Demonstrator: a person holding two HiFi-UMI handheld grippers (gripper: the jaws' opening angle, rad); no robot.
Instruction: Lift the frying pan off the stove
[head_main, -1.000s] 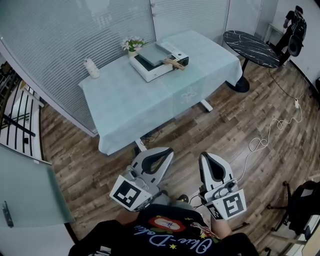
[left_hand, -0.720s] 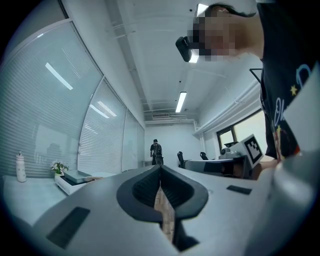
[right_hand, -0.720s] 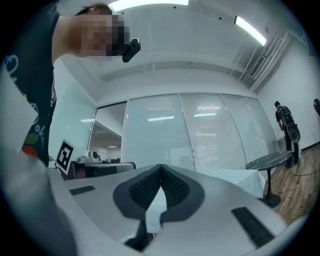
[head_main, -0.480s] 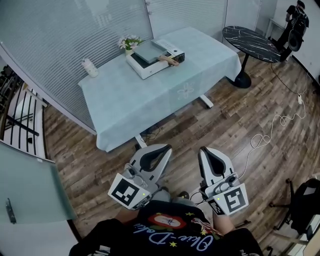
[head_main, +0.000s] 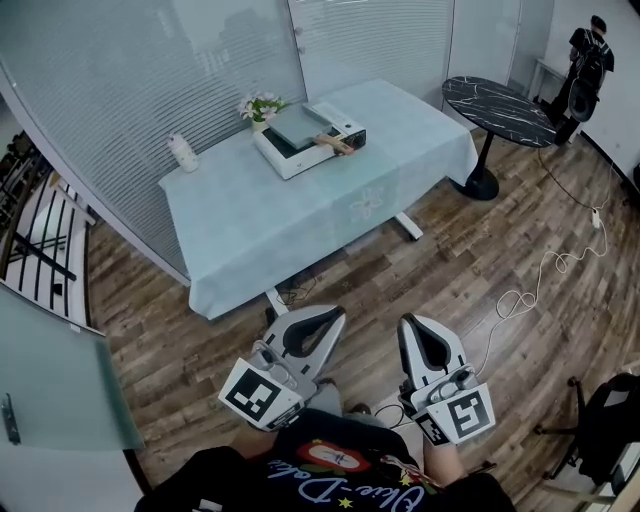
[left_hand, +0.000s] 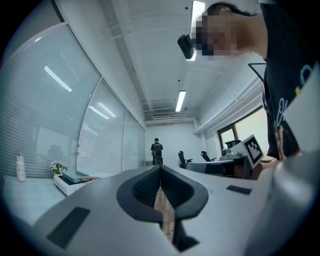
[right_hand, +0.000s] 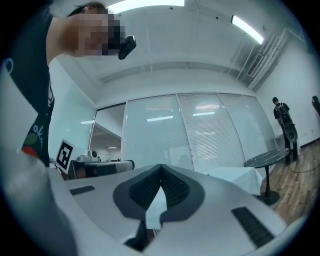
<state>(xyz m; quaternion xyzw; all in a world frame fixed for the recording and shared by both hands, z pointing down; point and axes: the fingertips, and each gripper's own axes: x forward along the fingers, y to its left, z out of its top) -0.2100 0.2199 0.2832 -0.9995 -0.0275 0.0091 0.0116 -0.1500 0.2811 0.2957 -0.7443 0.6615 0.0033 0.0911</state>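
The frying pan (head_main: 297, 122) is square and grey with a wooden handle (head_main: 336, 146). It rests on a white stove (head_main: 290, 161) at the far side of a table (head_main: 300, 225) covered in pale blue cloth. Both grippers are held low by my body, far from the table and pointing toward it. My left gripper (head_main: 337, 313) is shut with nothing in it, and so is my right gripper (head_main: 409, 322). In the left gripper view the pan (left_hand: 76, 175) is small at the far left, past the shut left gripper (left_hand: 160, 168). In the right gripper view the right gripper (right_hand: 161, 168) is shut too.
A flower pot (head_main: 258, 105) and a white bottle (head_main: 181, 153) stand on the table near a glass partition. A black round table (head_main: 500, 100) and a standing person (head_main: 582, 70) are at the back right. A white cable (head_main: 530, 285) lies on the wooden floor.
Both grippers and my view have drifted slightly over the floor by the table. The jaws stayed shut. The person at the back right has shifted a little.
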